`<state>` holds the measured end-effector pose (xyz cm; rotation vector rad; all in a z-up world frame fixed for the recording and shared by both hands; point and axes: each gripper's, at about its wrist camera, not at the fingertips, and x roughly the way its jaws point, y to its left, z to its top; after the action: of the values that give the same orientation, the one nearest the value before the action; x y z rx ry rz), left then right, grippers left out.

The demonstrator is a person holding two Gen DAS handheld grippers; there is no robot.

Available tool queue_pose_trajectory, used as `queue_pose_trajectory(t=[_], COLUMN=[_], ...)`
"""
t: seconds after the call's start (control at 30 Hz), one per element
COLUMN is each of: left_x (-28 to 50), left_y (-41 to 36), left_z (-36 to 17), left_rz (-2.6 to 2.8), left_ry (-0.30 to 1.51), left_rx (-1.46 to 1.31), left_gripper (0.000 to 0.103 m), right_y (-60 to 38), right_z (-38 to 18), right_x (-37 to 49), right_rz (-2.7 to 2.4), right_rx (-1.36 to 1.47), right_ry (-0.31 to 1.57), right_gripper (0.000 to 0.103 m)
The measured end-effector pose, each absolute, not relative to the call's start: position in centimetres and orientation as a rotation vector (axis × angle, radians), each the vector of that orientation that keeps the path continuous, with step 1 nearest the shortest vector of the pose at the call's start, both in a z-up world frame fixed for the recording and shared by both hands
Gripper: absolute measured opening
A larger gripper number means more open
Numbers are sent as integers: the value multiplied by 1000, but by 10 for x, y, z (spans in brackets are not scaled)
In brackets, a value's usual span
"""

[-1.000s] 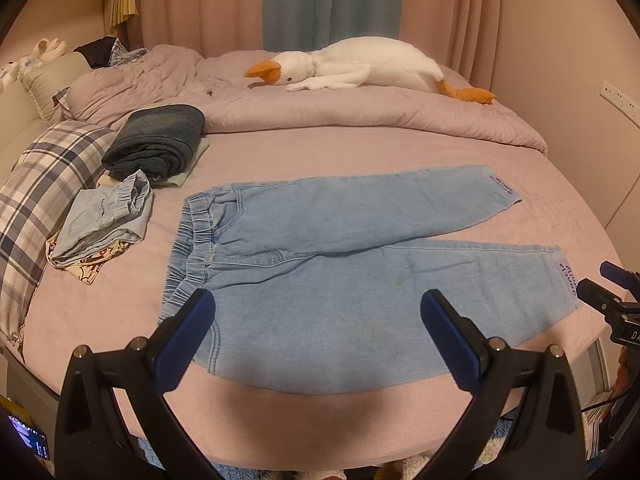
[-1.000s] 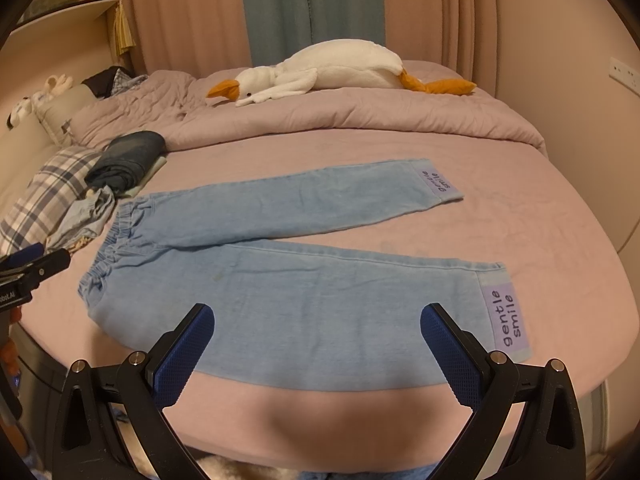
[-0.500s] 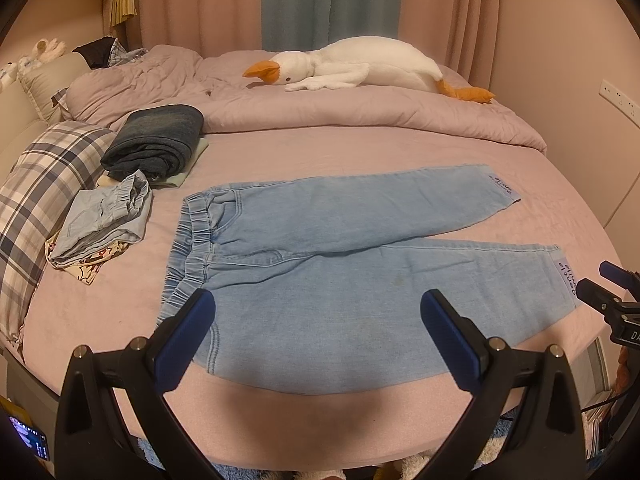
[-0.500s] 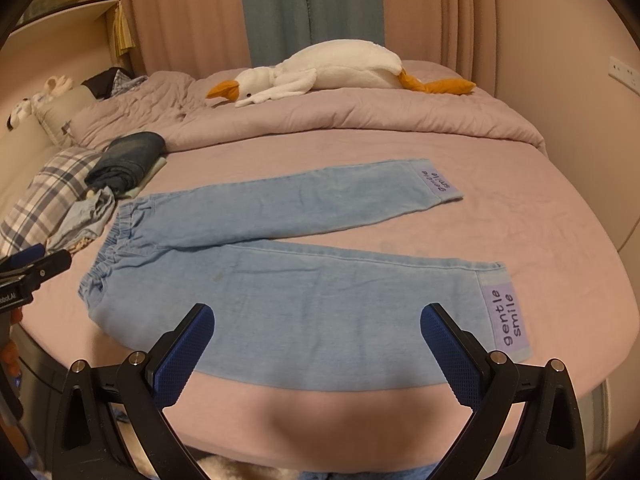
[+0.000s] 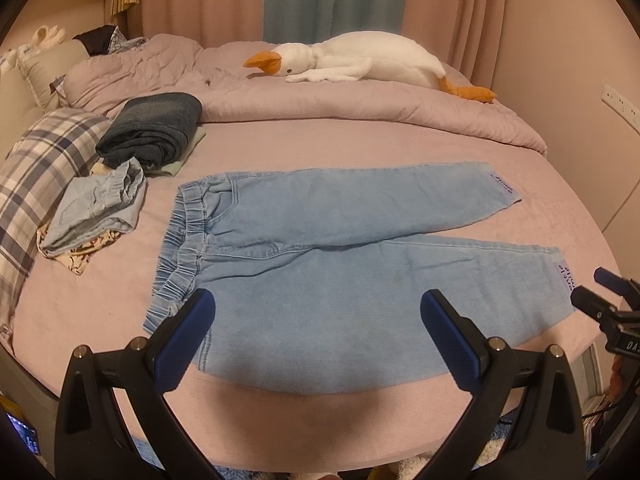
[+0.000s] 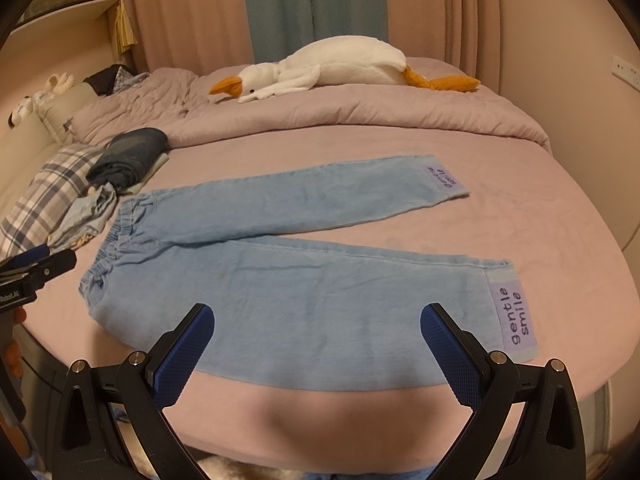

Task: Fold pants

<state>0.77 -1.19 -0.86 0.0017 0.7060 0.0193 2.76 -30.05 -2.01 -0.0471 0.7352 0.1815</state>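
Light-blue denim pants [image 5: 320,264] lie flat on the bed [image 5: 360,148], ahead of both grippers' fingers: left gripper [image 5: 318,316] and right gripper [image 6: 316,332] spread wide, holding nothing.

light blue denim pants [image 5: 320,280] with lilac cuff labels [image 6: 516,316] on a pink bed sheet [image 5: 360,152]. white plush goose [image 5: 360,60] with orange beak; blue-and-white plaid pillow [image 5: 36,176].

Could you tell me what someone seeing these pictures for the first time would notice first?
The light blue pants lie spread flat across the pink bed, waistband to the left, the legs splayed apart with purple cuff labels at the right. Behind them a white plush goose with an orange beak lies on the rumpled duvet. At the bottom of each view, the left gripper and right gripper hang open over the near leg.
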Motion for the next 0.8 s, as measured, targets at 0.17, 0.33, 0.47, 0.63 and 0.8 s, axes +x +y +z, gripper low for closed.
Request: queue_pose_trajectory(t=[0.17, 0.33, 0.47, 0.63, 0.8], left_x=[10, 9, 3, 4, 16], left_y=[22, 85, 122, 149, 165], left_z=[-22, -60, -103, -136, -148], left_rz=[37, 159, 218, 199, 238], left_ry=[678, 680, 782, 792, 784], left_rx=[-166, -379, -513, -726, -826], left_gripper=[103, 103, 103, 102, 88], right_y=[-289, -241, -192, -135, -93], right_z=[-30, -59, -96, -125, -154], right_x=[29, 24, 28, 21, 14], right_rz=[229, 365, 494, 658, 707], right_rx=[-67, -248, -401, -489, -658], right_ry=[730, 670, 736, 709, 646], right_gripper=[102, 102, 102, 83, 70])
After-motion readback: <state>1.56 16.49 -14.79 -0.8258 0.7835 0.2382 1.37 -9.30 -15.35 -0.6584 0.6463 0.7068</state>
